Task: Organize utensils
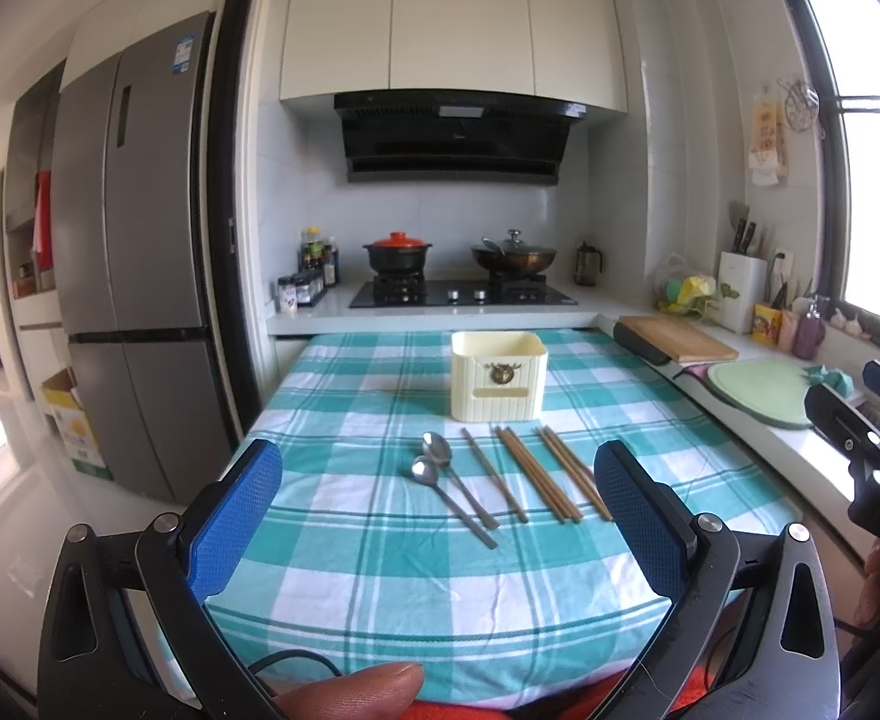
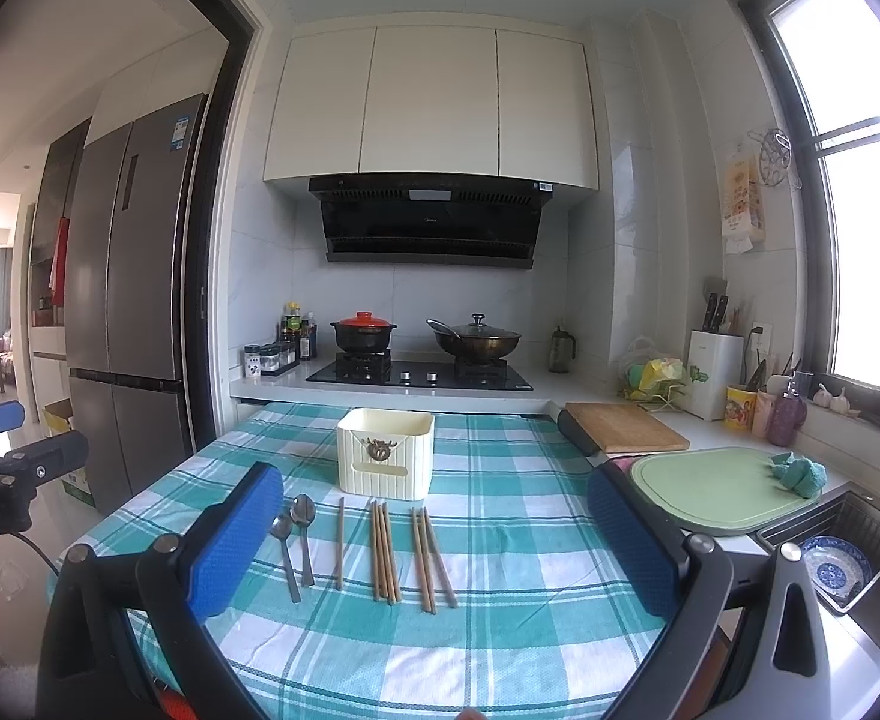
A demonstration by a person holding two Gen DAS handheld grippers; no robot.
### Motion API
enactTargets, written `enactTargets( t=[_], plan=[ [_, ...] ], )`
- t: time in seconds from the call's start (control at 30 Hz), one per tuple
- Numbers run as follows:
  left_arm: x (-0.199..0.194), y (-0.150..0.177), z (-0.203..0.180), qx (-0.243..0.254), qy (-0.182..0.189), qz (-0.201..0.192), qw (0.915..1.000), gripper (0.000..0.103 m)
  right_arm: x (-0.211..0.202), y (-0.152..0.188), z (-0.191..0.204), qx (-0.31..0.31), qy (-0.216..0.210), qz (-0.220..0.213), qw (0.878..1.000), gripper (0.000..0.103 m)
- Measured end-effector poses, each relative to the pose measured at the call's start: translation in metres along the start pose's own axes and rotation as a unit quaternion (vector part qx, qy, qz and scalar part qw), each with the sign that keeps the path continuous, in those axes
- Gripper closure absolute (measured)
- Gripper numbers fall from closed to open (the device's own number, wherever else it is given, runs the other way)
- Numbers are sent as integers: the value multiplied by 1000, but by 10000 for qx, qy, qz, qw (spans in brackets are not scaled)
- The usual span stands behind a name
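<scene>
Kitchen, stove + hood at back, table w/ teal-white check cloth (image 1: pixel 380 576) in front. On it: cream utensil holder (image 1: pixel 498 377) at far centre, and just this side of it a row of utensils lying flat, nothing in the holder that I can see.

Row, left to right: two metal spoons (image 1: pixel 440 468), bowls toward the holder, handles toward the grippers; then a single chopstick (image 1: pixel 494 476), then two bundles of wooden chopsticks (image 1: pixel 539 476). Long axes all run roughly front-to-back, i.e. along the line from grippers to holder.

Left gripper (image 1: pixel 440 522) is spread wide, holds nothing, hovers at the near table edge; spoons sit straight ahead of it. Right gripper (image 2: pixel 434 546) also wide apart, empty; the chopstick bundles lie straight ahead between its fingers.

Judgement: left is better lined up for spoons, right for chopsticks. Fingers close left-right, so across the shafts already, no wrist turn needed.
</scene>
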State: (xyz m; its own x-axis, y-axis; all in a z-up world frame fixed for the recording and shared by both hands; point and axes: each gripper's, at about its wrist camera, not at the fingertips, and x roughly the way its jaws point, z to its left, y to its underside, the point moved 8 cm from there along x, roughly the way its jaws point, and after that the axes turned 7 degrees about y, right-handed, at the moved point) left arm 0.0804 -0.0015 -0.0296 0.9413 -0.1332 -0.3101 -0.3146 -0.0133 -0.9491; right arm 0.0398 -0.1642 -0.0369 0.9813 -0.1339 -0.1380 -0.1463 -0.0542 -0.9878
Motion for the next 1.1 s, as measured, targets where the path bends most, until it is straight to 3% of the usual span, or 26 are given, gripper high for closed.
enactTargets(
  t=[1.1],
  plan=[
    [5,5,-4,4,5,52,10000,0,4,3,4,-44,-49,32,10000,0]
  ],
)
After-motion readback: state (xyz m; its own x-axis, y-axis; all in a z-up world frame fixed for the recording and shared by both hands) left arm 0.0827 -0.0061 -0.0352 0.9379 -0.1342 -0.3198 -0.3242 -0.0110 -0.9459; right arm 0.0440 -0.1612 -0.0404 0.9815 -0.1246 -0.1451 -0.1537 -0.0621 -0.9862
